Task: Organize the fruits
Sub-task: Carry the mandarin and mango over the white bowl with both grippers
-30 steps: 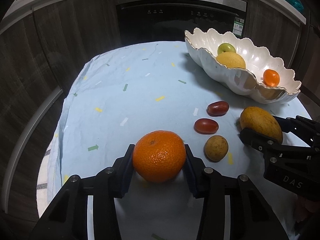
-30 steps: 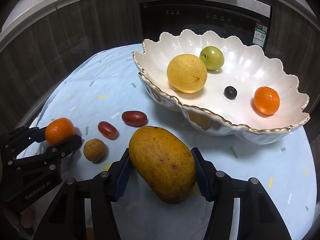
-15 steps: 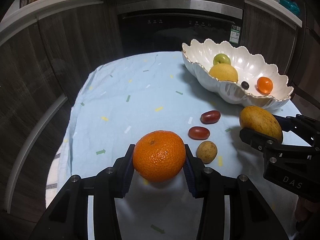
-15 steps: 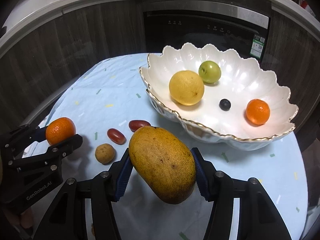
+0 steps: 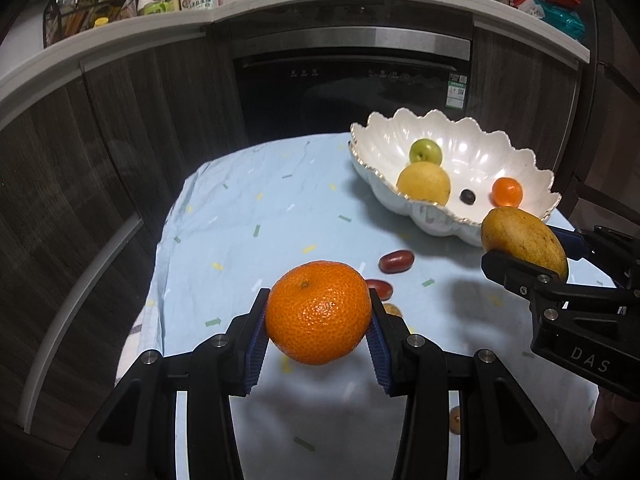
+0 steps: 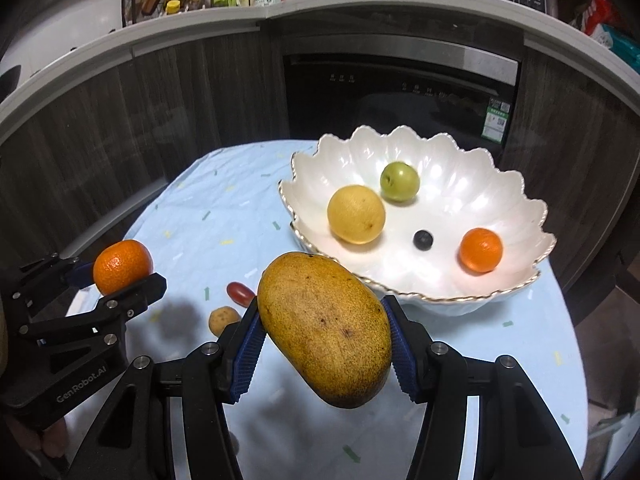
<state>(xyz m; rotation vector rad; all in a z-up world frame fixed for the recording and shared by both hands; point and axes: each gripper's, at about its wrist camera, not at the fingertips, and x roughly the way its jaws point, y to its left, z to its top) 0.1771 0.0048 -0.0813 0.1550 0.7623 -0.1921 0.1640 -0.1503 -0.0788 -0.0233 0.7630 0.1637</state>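
Observation:
My left gripper (image 5: 318,328) is shut on an orange mandarin (image 5: 318,312) and holds it above the table; it also shows in the right wrist view (image 6: 124,266). My right gripper (image 6: 324,344) is shut on a yellow-brown mango (image 6: 324,332), held in the air in front of the white scalloped bowl (image 6: 516,208); the mango also shows in the left wrist view (image 5: 524,240). The bowl holds a yellow citrus (image 6: 356,214), a green fruit (image 6: 399,176), a dark berry (image 6: 423,239) and a small orange (image 6: 480,250).
On the light blue tablecloth (image 5: 256,208) lie two red oval fruits (image 5: 396,261) (image 5: 380,286) and a small brown round fruit (image 6: 223,320). Dark cabinets and an oven (image 5: 352,92) stand behind the table. A counter with bottles runs above.
Both grippers have risen with their fruits, so the table and bowl look farther below. The mango has moved nearer the bowl's front rim.

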